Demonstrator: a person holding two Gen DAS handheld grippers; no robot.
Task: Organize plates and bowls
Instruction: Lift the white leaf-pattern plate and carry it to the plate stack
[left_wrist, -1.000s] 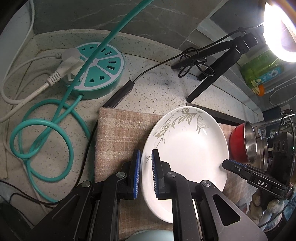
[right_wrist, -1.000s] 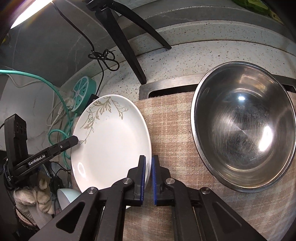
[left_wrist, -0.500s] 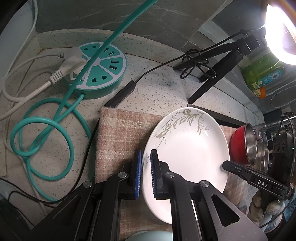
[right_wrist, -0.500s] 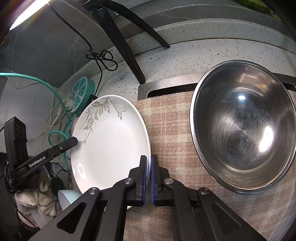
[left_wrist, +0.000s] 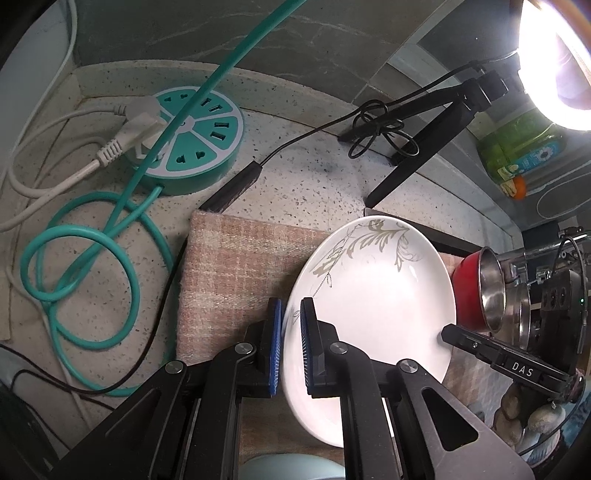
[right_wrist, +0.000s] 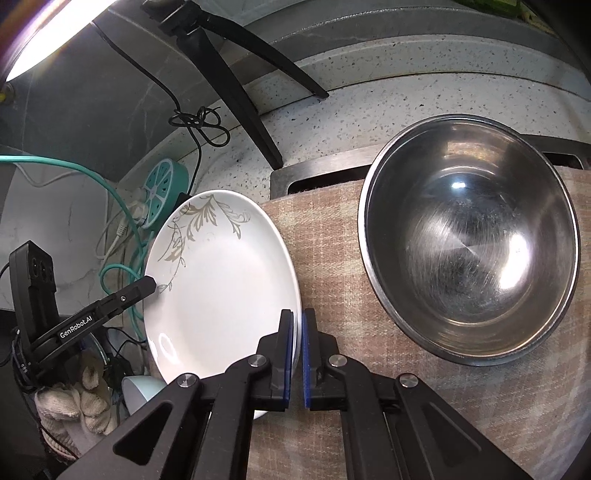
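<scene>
A white plate with a grey leaf pattern (left_wrist: 373, 302) (right_wrist: 221, 288) is held over a checked cloth (left_wrist: 236, 273) (right_wrist: 369, 387). My left gripper (left_wrist: 291, 343) is shut on the plate's left rim. My right gripper (right_wrist: 298, 354) is shut on its right rim. Each gripper shows in the other's view, the right gripper's finger (left_wrist: 491, 354) and the left gripper's finger (right_wrist: 110, 306). A large steel bowl (right_wrist: 469, 258) stands on the cloth right of the plate. A red-and-steel bowl stack (left_wrist: 484, 295) shows behind the plate in the left wrist view.
A teal round power strip (left_wrist: 192, 144) with a coiled teal cable (left_wrist: 85, 266) lies on the speckled counter at the left. A black tripod (right_wrist: 229, 74) and ring light (left_wrist: 554, 62) stand at the back. A pale blue bowl (right_wrist: 140, 391) sits below the plate.
Both grippers have tightened slightly on the plate's rim and the plate has shifted a little; nothing else has moved.
</scene>
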